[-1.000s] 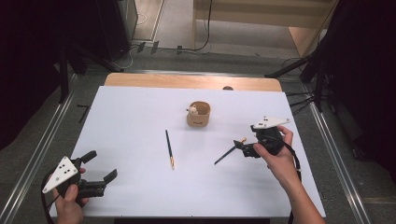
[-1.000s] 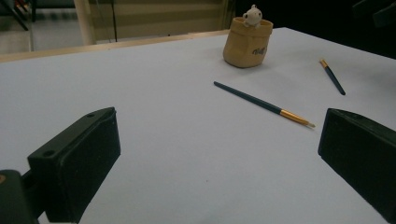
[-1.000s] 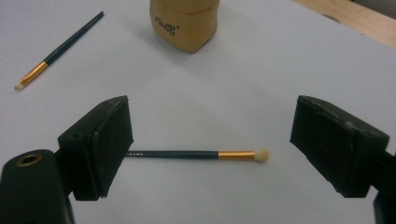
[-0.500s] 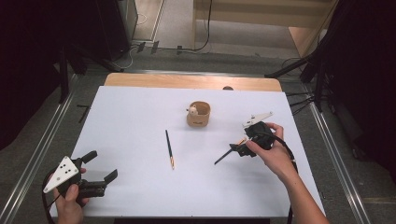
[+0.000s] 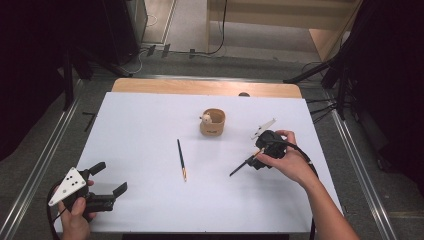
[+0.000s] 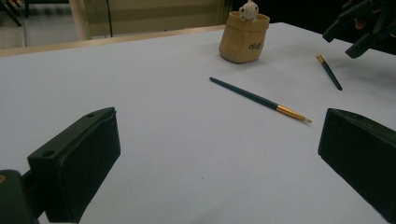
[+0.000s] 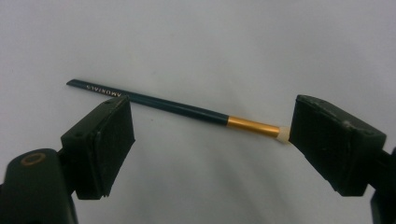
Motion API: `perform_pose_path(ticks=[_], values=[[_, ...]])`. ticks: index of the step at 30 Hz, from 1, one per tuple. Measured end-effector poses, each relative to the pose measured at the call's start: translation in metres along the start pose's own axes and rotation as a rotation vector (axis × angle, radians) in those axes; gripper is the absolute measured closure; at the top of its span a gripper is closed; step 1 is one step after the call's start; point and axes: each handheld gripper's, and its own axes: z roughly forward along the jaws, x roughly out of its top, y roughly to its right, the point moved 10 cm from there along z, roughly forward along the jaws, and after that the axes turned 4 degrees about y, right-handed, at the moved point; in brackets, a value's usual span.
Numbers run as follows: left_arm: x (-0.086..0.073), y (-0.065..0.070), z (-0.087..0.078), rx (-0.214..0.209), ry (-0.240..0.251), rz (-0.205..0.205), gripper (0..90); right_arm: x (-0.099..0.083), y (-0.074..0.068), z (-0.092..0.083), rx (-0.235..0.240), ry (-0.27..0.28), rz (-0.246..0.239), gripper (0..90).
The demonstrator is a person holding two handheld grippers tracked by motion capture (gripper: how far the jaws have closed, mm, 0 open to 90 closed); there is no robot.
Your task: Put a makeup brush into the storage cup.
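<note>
White table (image 5: 150, 150), grey floor (image 5: 190, 30), dark surroundings

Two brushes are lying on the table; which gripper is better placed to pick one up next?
Right. The right gripper hangs open directly over the right brush, jaws either side. The left gripper sits open at the near corner, away from the middle brush.

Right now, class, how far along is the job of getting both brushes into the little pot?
Nothing is done: the pot holds no brush. In hand: the right gripper is open, straddling one brush on the table. Left: grasp and pot it, then the other brush; the left gripper waits open.
</note>
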Motion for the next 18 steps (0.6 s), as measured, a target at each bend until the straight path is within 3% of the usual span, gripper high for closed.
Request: perform_pose_path(ticks=[5,10,18], values=[[-0.001,-0.001,0.000,-0.001,-0.001,-0.004,0.0,-0.002,-0.006,0.009,0.022,-0.071,-0.067,15.6],[-0.001,-0.001,0.000,-0.001,-0.003,-0.002,0.0,-0.004,-0.010,0.021,-0.008,-0.162,-0.156,16.7],[-0.001,0.000,0.000,-0.002,-0.002,-0.004,0.0,-0.004,-0.010,0.031,0.004,-0.201,-0.169,17.3]])
